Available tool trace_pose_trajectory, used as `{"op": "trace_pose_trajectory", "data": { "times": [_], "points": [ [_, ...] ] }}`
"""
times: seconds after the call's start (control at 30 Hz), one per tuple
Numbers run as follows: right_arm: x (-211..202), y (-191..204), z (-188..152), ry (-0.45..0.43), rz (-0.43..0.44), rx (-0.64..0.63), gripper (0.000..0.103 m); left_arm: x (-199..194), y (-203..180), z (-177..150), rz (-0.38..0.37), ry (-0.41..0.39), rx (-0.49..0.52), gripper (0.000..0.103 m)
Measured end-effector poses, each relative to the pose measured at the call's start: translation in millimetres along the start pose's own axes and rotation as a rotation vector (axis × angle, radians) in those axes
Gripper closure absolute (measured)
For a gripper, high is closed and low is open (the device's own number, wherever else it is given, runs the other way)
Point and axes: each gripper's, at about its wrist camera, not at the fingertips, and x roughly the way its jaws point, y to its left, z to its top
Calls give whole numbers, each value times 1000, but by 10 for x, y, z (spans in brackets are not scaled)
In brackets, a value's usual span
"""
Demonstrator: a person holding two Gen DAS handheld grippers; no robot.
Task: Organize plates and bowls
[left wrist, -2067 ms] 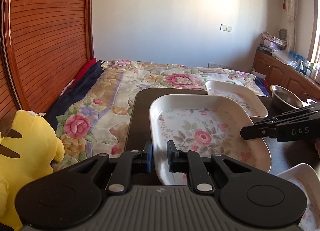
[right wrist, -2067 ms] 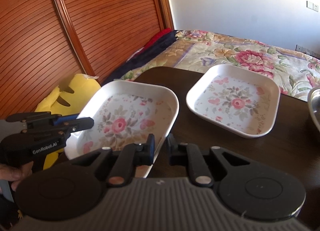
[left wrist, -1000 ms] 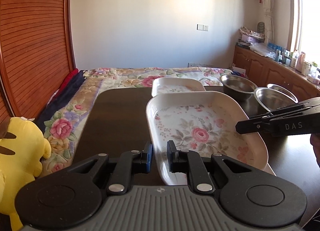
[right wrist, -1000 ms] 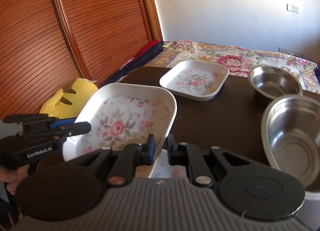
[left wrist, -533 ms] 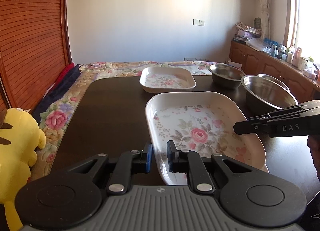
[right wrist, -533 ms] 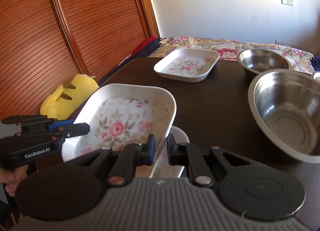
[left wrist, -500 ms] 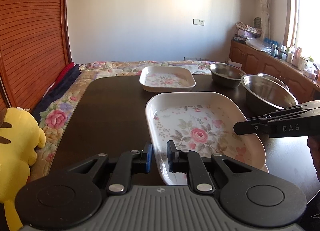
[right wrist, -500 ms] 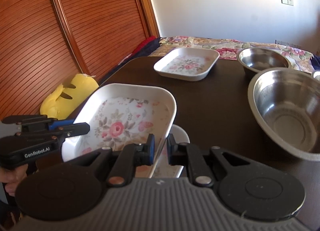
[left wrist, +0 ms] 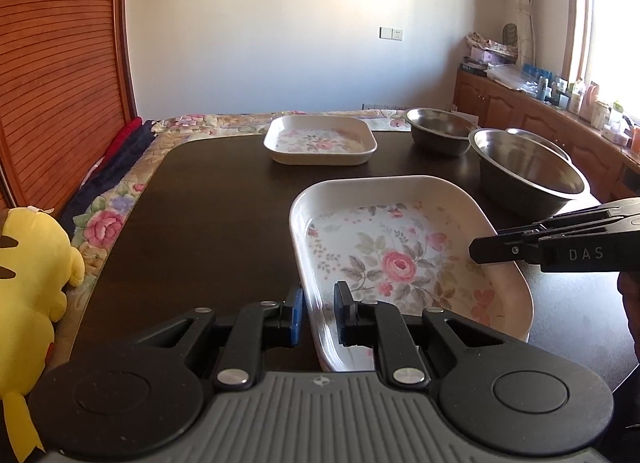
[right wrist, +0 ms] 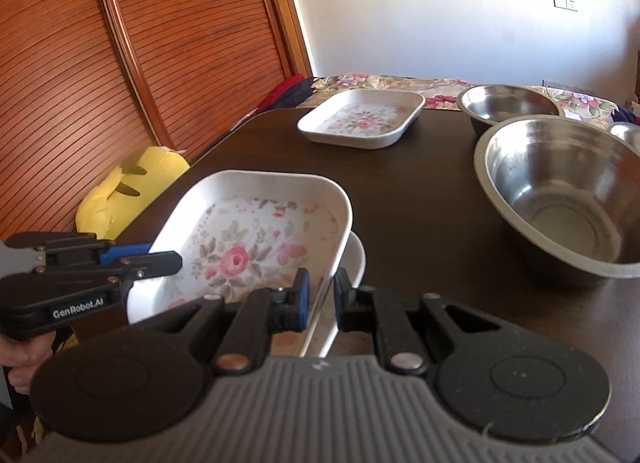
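Note:
A white square plate with a rose pattern (left wrist: 400, 259) (right wrist: 248, 247) hangs over the near end of the dark table (left wrist: 220, 203). My left gripper (left wrist: 319, 317) is shut on its left rim, and my right gripper (right wrist: 320, 297) is shut on its right rim. Each gripper shows in the other's view: the right gripper (left wrist: 476, 251), the left gripper (right wrist: 168, 261). Under the held plate, the rim of another white plate (right wrist: 357, 263) sticks out. A third floral plate (left wrist: 320, 141) (right wrist: 362, 119) lies at the far end.
A large steel bowl (left wrist: 528, 171) (right wrist: 560, 191) stands on the right, with a smaller one (left wrist: 438, 135) (right wrist: 508, 105) behind it and the edge of a third (right wrist: 624, 133). A yellow plush toy (left wrist: 28, 263) lies left of the table, by a flowered bedspread (left wrist: 108, 219).
Both grippers carried the held plate back from the far end to the near end of the table. It now hangs lower, just over the plate beneath it.

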Motion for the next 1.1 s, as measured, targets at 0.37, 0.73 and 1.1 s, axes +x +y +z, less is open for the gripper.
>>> {"op": "trace_pose_trajectory", "data": {
  "times": [0.37,0.73,1.1],
  "points": [
    [-8,-29,-69,-32,8,15,88,84,-36,-20,15,20,20,87],
    [-40,-15,-153,-63,-3,3,87,145,-49,-50,38,22,33,86],
    [-67,-2,-194,-70,2,8,87,161,-42,-52,39,27,30,86]
  ]
}}
